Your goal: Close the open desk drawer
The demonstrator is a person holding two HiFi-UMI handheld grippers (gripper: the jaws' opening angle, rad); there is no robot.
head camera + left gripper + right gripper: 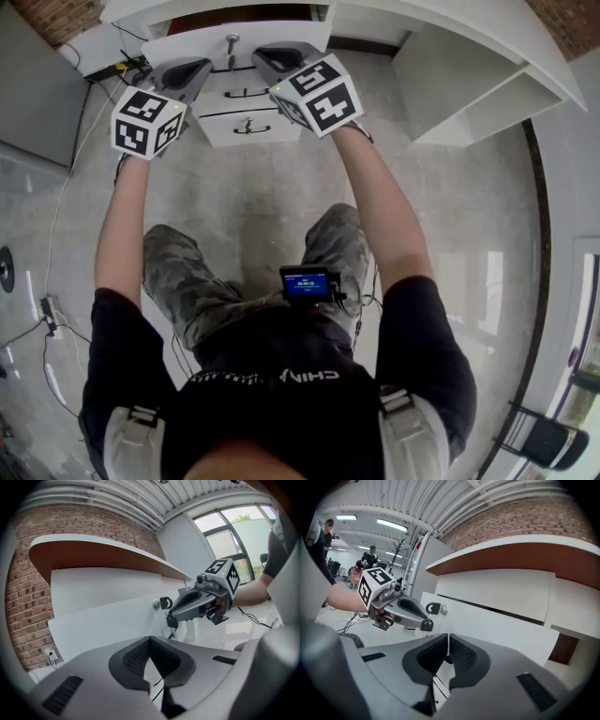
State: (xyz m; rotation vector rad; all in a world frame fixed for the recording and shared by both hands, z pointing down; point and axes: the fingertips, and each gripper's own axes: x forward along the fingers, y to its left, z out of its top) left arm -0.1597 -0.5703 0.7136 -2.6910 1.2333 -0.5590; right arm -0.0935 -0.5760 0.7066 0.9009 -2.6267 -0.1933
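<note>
The white desk's top drawer (187, 45) stands pulled out past the two drawers below it, with a key (232, 39) in the lock at the middle of its front. My left gripper (201, 66) is shut and empty, its tips against the drawer front (103, 620) left of the key (163, 603). My right gripper (265, 54) is also shut and empty, its tips at the drawer front (497, 620) right of the key (433, 607). Each gripper view shows the other gripper beside the lock: the right gripper (199, 604), the left gripper (396, 606).
Two lower drawers with dark handles (247, 93) (251, 127) sit flush beneath. The desk top (450, 23) overhangs, with an open shelf bay (469, 94) to the right. Cables (66, 178) trail over the glossy floor on the left. People stand far off in the right gripper view.
</note>
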